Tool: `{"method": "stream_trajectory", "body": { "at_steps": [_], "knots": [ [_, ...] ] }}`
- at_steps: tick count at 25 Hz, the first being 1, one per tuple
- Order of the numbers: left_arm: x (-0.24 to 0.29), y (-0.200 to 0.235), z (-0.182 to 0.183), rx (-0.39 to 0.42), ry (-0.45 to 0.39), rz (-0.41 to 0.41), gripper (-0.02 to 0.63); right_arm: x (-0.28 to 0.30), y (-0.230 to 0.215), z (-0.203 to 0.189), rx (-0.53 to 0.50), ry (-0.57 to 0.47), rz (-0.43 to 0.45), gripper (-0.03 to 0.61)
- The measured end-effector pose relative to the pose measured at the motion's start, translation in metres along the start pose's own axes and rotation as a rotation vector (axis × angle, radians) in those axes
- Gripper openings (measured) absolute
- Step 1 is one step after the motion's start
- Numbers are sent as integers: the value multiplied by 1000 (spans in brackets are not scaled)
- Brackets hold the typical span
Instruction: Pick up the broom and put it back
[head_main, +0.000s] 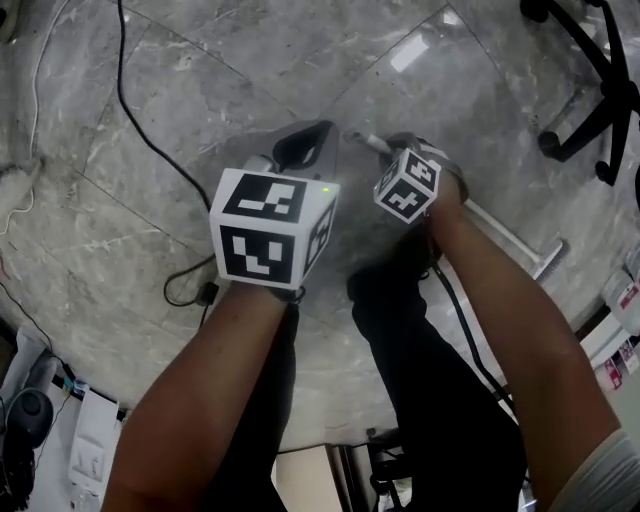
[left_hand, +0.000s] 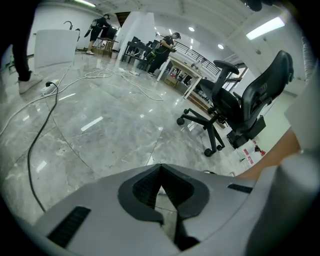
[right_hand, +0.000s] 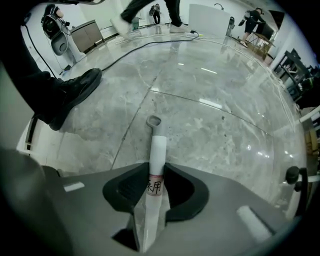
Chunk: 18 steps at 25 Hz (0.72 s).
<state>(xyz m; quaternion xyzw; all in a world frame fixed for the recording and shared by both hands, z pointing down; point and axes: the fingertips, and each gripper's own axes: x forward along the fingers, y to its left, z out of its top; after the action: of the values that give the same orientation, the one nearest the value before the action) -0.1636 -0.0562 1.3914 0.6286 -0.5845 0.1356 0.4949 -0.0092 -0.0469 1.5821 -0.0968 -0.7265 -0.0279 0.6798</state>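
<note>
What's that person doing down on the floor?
A person is reaching down with a gripper in each hand. The right gripper has its jaws snug around the white broom handle, which lies on the grey floor. The left gripper hangs beside it, shut and empty.

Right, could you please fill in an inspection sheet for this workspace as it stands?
surface: glossy grey marble floor.
job's things: broom lying on the floor; white handle ending in a grey hanging loop.
clutter: nothing seen near the broom.
grippers: left claw shut, empty; right claw closed on the handle just behind the loop.
cables: black cable trailing across the floor.
surroundings: black office chair; desks and people farther off.
</note>
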Motion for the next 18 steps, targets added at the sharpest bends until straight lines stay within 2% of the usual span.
{"method": "stream_trajectory", "body": {
  "at_steps": [5, 9, 13, 18],
  "knots": [
    [-2, -7, 4, -9, -4, -3, 5, -11, -3, 2, 34, -31, -14, 87],
    [-23, -22, 30, -17, -30, -2, 5, -62, -8, 17, 65, -106, -43, 86],
    [-63, -61, 82, -6, -66, -3, 5, -162, -12, 33, 96, -213, -76, 85],
    [-128, -136, 190, 44, -132, -34, 5, -331, -38, 36, 160, -352, -172, 84]
  ]
}}
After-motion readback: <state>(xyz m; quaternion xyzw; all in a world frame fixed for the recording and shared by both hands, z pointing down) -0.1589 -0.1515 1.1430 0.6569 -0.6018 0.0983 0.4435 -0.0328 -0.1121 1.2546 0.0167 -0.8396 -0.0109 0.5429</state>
